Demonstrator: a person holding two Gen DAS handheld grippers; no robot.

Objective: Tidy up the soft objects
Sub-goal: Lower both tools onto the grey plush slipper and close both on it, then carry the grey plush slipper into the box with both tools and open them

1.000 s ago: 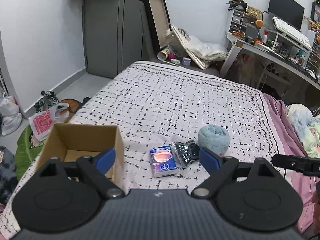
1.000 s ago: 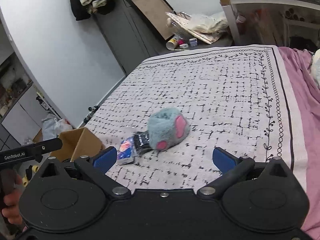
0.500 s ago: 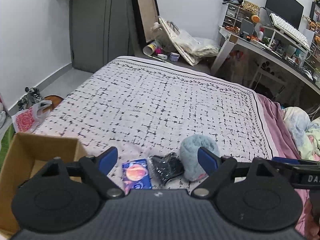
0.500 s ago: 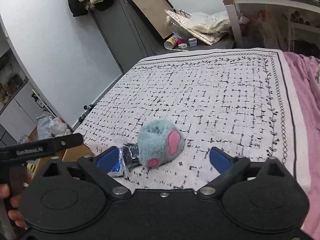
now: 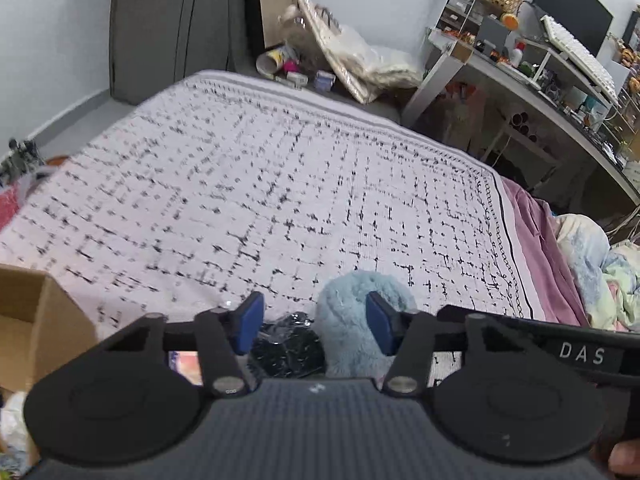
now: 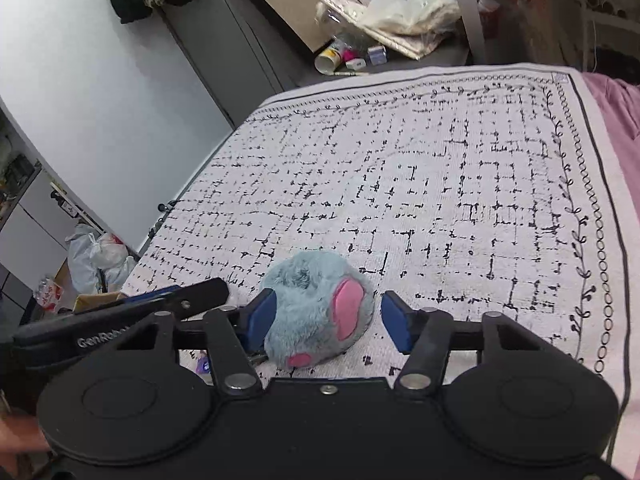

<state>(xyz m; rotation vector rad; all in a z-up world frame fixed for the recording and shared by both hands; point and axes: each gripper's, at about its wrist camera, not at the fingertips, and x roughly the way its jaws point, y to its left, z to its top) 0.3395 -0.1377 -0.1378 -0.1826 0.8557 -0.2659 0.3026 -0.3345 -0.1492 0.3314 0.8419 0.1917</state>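
Fluffy blue-grey plush paw slipper with pink pads (image 6: 316,308) on bed, dead ahead between right gripper (image 6: 328,320) closing blue fingers, not yet pressed; left gripper (image 5: 312,322) closing over black crinkly packet (image 5: 286,346), just left

Box (image 5: 28,320) cut by left edge. Packet (image 5: 185,366) mostly hidden behind left tongs (image 5: 316,322). Bed's (image 5: 120,200) far-left pattern blurred. Desk clutter (image 5: 520,52) too small to tell.

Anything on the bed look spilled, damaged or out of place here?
Nothing spilled or damaged. One oddity: the left gripper and right gripper both converge, jaws closing, on the same cluster: black packet and blue plush. The cardboard box stands upright.
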